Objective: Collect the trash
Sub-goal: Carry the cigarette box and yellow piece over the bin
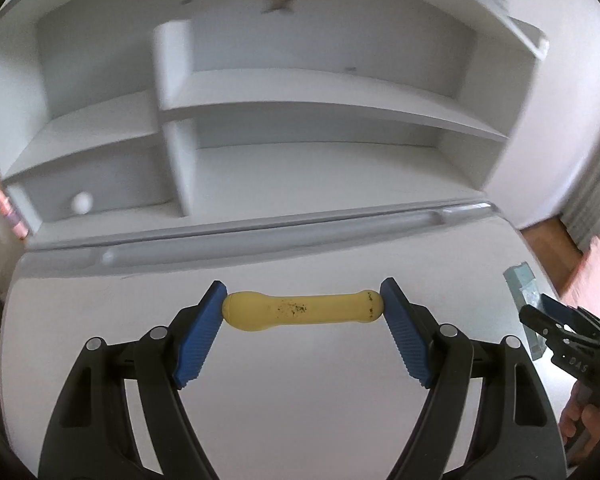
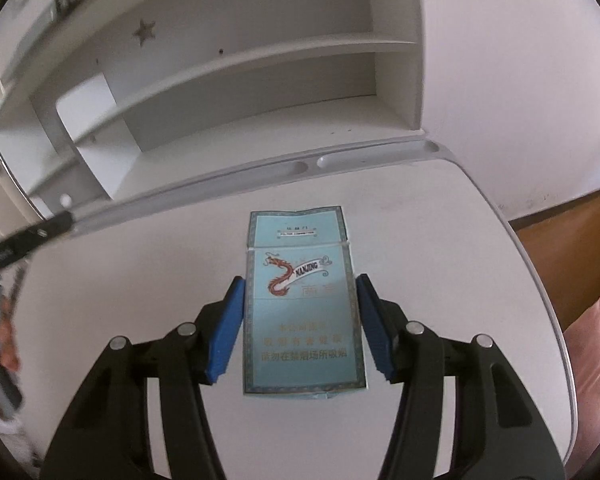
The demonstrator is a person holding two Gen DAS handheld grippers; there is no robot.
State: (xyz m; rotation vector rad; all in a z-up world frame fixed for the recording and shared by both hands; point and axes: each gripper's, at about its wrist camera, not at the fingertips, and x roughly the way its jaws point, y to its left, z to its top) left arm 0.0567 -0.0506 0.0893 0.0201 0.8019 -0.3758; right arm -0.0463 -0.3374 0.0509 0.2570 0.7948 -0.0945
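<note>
In the left wrist view my left gripper (image 1: 302, 310) is shut on a yellow, dumbbell-shaped soft piece (image 1: 300, 311) with dark specks. Its blue pads (image 1: 204, 332) press on the two rounded ends, and it hangs just above the white desk (image 1: 300, 420). In the right wrist view a light-blue cigarette pack (image 2: 302, 308) with a red dragon print sits between the pads (image 2: 226, 328) of my right gripper (image 2: 300, 312), which is shut on its long sides. That pack (image 1: 520, 284) and the right gripper (image 1: 534, 312) also show at the right edge of the left wrist view.
A white shelf unit (image 1: 300, 104) stands at the back of the desk behind a long pen groove (image 2: 364, 158). A small white ball (image 1: 82, 202) lies in its lower left compartment. Wooden floor (image 2: 560, 236) shows past the desk's right edge. A hand (image 2: 0, 340) holds the other gripper's handle at left.
</note>
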